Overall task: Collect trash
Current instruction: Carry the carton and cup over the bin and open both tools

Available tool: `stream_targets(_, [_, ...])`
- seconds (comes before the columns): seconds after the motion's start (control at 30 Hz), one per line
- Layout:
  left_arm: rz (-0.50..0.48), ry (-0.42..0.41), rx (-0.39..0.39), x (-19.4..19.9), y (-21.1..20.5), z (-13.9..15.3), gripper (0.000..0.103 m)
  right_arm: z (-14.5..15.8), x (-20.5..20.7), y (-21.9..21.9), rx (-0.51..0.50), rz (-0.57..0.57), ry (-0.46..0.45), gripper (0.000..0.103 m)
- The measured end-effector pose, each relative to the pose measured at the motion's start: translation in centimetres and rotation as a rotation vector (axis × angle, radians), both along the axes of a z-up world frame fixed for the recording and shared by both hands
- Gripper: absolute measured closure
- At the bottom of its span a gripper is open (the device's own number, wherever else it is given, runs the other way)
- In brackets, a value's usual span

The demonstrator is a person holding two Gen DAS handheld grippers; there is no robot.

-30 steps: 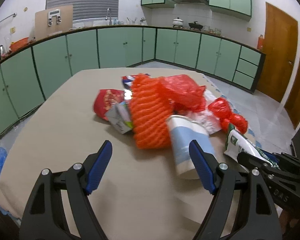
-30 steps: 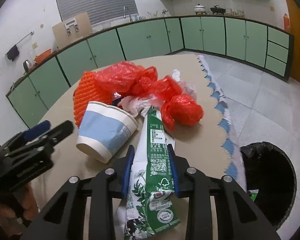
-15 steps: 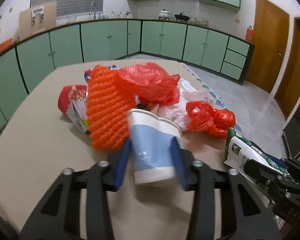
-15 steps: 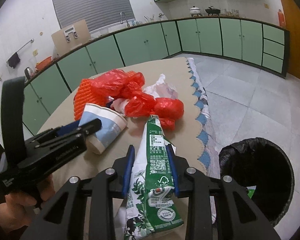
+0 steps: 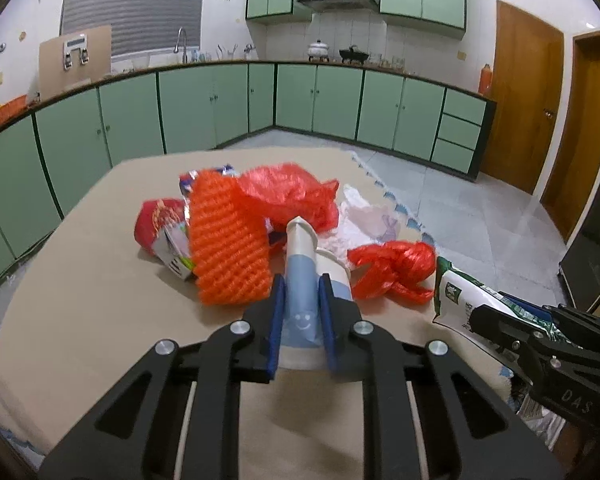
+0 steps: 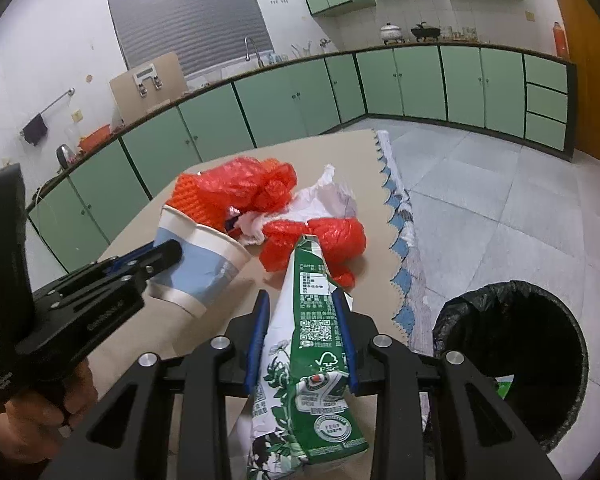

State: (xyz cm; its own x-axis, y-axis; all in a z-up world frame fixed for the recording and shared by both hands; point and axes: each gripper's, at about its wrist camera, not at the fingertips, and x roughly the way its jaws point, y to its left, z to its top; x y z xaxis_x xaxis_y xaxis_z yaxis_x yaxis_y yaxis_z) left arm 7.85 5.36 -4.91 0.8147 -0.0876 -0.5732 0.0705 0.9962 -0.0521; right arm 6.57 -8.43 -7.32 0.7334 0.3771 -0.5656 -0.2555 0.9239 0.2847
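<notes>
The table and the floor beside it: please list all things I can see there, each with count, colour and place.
paper cup: 1, white and blue, squeezed flat between the left gripper's closing jaws
carton: 1, green and white, flattened, held in the right gripper
foam net: 1, orange, middle of the pile
plastic bags: 2, red, one on the pile, one knotted nearer the table edge
white bag: 1, crumpled, behind the knotted bag
snack packet: 1, red, left of the net
table: 1, beige
bin: 1, black liner, on the floor
left gripper: 1, black, blue pads
right gripper: 1, black, blue pads
hand: 1, holds the left gripper
</notes>
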Motion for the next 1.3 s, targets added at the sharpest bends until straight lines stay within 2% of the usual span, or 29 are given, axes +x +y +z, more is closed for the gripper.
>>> stream_targets(0.2, [-0.013, -0.048, -0.001, -0.6, -0.6, 2.0, 0.087, 2.1, -1.1, -1.1, 0.014, -0.026, -0.057, 0.072])
stream_targets(0.4, [-0.078, -0.075, -0.013, -0.7, -3.3, 3.2, 0.087, 3.8, -1.9, -3.5, 0.016, -0.081, -0.103, 0.072])
stream_targets(0.83, [-0.258, -0.057, -0.049, 1.4, -11.8, 2.3, 0.087, 5.1, -3.7, -12.4, -0.027, -0.297, -0.133, 0.072])
stream_targets(1.0, [-0.338, -0.035, -0.056, 2.7, -16.1, 1.2, 0.087, 3.9, -3.9, -16.4, -0.046, -0.389, -0.101, 0.072])
stream_targets(1.3, [-0.418, 0.023, -0.034, 5.2, -23.0, -2.0, 0.086, -0.7, -3.2, -22.0, -0.058, -0.492, -0.004, 0.072])
